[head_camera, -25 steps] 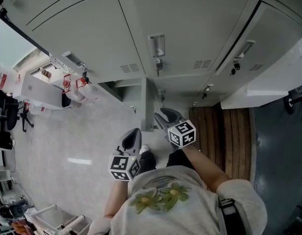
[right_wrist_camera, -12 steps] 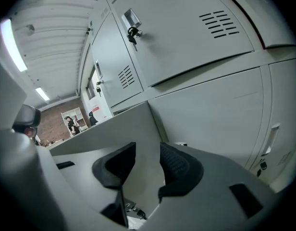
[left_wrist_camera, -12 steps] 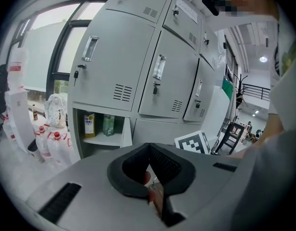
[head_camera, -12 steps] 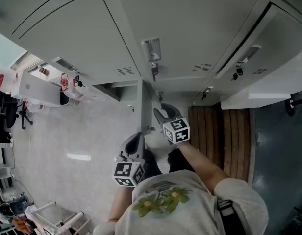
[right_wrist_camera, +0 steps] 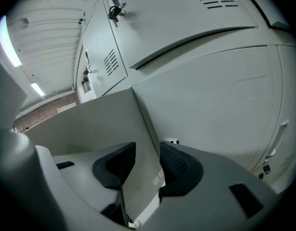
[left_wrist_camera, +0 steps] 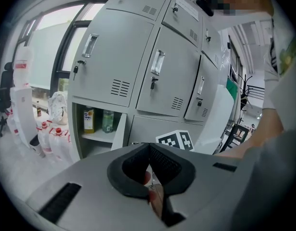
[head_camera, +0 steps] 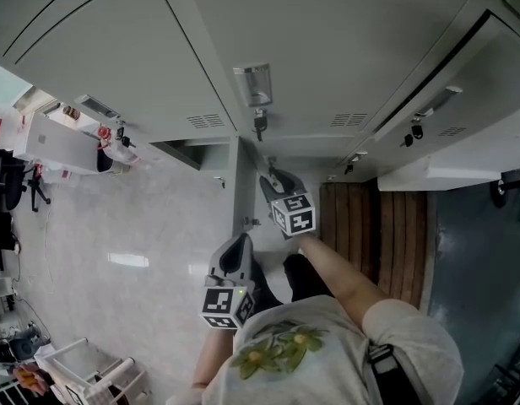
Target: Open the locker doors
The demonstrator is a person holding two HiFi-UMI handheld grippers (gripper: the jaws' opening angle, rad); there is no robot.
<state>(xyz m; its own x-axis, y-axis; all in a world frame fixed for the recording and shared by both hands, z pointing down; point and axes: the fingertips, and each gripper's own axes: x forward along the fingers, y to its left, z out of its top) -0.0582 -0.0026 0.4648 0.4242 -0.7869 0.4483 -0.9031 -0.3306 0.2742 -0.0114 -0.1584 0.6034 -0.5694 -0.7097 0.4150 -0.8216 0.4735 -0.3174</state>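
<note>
Right claw [right_wrist_camera: 147, 161] jaws were just opening; door [right_wrist_camera: 114, 124] edge stood between them, not clamped. Left claw [left_wrist_camera: 149, 166] jaws were together, empty; lockers [left_wrist_camera: 173, 81] ahead.

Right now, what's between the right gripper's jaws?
The edge of the open locker door stands between the right gripper's jaws, which have just been opening; the right gripper view shows it.

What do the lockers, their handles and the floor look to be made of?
Lockers: likely painted sheet metal, pale grey and matte. The pressed vent slots and the thin edge of the open door suggest it.
Handles: bright metal, probably chromed, catching light.
Floor: pale mottled stone or tile, polished. A lamp's reflection shows on it.
</note>
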